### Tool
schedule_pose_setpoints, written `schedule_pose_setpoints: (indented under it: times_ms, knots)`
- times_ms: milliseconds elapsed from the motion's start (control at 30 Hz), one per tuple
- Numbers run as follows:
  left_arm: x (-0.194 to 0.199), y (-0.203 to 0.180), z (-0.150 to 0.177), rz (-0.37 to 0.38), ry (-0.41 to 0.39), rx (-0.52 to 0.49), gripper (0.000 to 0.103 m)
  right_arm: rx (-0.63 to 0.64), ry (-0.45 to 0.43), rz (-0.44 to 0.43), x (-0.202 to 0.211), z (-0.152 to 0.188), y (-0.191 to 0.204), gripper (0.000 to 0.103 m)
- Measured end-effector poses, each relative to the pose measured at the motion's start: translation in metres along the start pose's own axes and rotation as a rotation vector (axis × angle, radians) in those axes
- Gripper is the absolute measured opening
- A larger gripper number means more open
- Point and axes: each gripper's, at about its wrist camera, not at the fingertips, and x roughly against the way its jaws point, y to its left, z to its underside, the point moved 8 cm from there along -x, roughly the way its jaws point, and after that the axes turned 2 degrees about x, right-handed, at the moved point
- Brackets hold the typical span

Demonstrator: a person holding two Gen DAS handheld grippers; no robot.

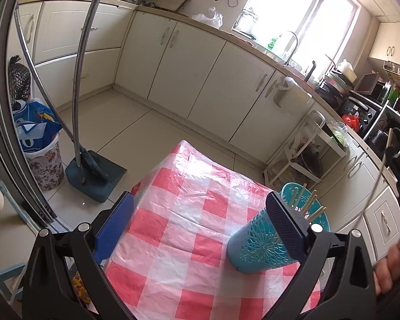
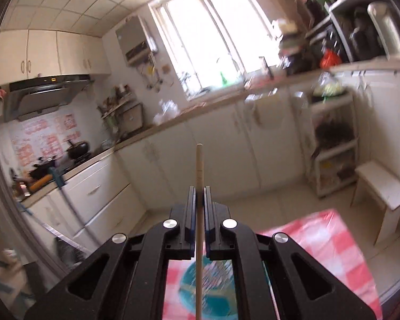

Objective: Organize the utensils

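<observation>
A teal perforated utensil holder (image 1: 256, 242) stands on the red-and-white checked tablecloth (image 1: 189, 213), with several wooden chopsticks (image 1: 310, 204) sticking out of its top. My left gripper (image 1: 200, 221) is open, its right finger in front of the holder's upper side. My right gripper (image 2: 199, 197) is shut on a single wooden chopstick (image 2: 199, 165) that runs lengthwise between the fingers and points up past them. The holder's teal mouth (image 2: 216, 290) shows blurred below the right gripper. The right gripper and its chopstick show at the far right of the left wrist view (image 1: 384, 168).
A white cabinet run (image 1: 200, 80) lines the far walls. A broom and dustpan (image 1: 93, 170) and a flowered bin (image 1: 44, 168) stand on the floor left of the table. A white shelf rack (image 1: 306, 157) stands beyond the table; a white stool (image 2: 381, 189) is to the right.
</observation>
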Motion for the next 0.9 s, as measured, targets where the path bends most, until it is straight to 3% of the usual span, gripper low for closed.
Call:
schedule_pose_setpoints:
  times_ms: [133, 300, 400, 467, 600, 900]
  knots:
    - [0.001, 0.001, -0.001, -0.004, -0.005, -0.005, 0.095, 0.044, -0.072, 0.107, -0.011, 0.013, -0.006, 0.006]
    - [0.005, -0.005, -0.001, -0.015, -0.026, -0.050, 0.095, 0.067, 0.020, 0.114, -0.018, 0.058, -0.012, 0.007]
    - [0.009, -0.011, 0.001, -0.018, -0.034, -0.077, 0.095, 0.079, 0.076, 0.102, -0.015, 0.079, -0.009, 0.024]
    - [0.011, -0.017, 0.002, -0.021, -0.043, -0.102, 0.095, 0.080, 0.093, 0.089, -0.008, 0.088, -0.010, 0.026]
    - [0.017, -0.029, 0.011, -0.023, -0.048, -0.163, 0.095, 0.078, 0.107, 0.088, 0.020, 0.100, -0.017, 0.043]
    - [0.041, -0.065, 0.049, -0.035, 0.003, -0.347, 0.095, 0.030, 0.238, 0.170, 0.065, 0.111, -0.033, 0.085]
